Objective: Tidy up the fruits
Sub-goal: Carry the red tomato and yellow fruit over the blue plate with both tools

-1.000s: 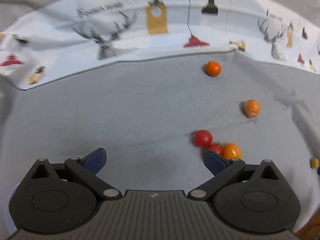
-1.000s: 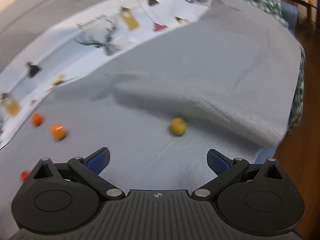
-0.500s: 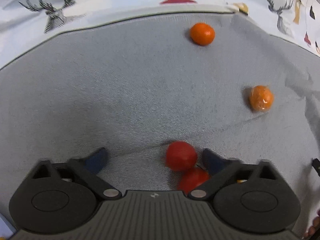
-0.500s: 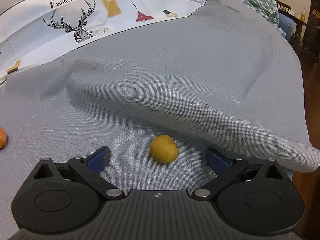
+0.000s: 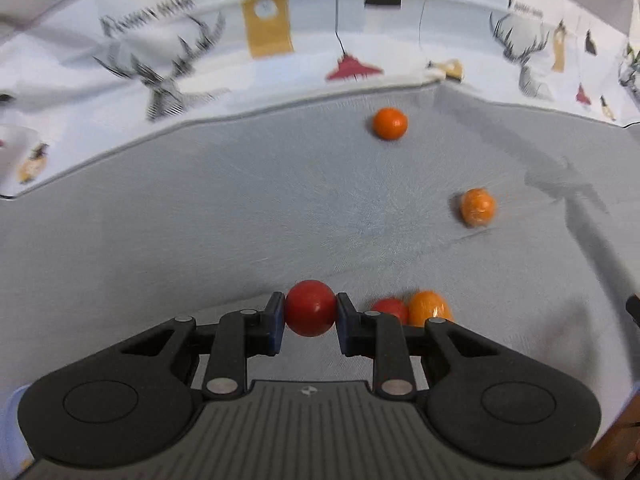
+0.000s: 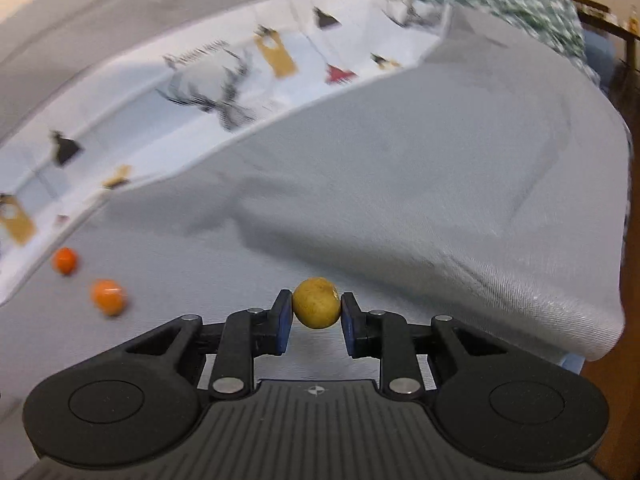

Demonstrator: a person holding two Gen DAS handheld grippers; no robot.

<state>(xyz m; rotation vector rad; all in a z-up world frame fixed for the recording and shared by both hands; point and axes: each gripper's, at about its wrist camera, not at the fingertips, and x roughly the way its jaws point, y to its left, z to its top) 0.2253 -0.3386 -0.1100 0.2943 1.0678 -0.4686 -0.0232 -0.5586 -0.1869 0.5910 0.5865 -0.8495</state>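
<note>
My left gripper [image 5: 310,314] is shut on a red round fruit [image 5: 310,307] and holds it above the grey cloth [image 5: 200,220]. Just to its right lie another red fruit [image 5: 389,309] and an orange fruit [image 5: 428,307], touching each other. Farther off lie a plastic-wrapped orange fruit [image 5: 477,207] and a plain orange fruit [image 5: 390,123]. My right gripper [image 6: 316,312] is shut on a yellow-brown round fruit [image 6: 317,302] above the cloth. The two far orange fruits show at the left of the right wrist view, the plain orange fruit [image 6: 65,260] and the wrapped orange fruit [image 6: 107,296].
A white cloth printed with deer and lamps [image 5: 280,40] borders the far side of the grey cloth. In the right wrist view a raised fold of the grey cloth [image 6: 460,200] runs across to the right edge, with a green checked cloth [image 6: 520,4] and wooden floor [image 6: 624,360] beyond.
Both grippers were open above the fruits. The left has closed on the red fruit, the right on the yellow-brown fruit, and both have lifted away from the cloth.
</note>
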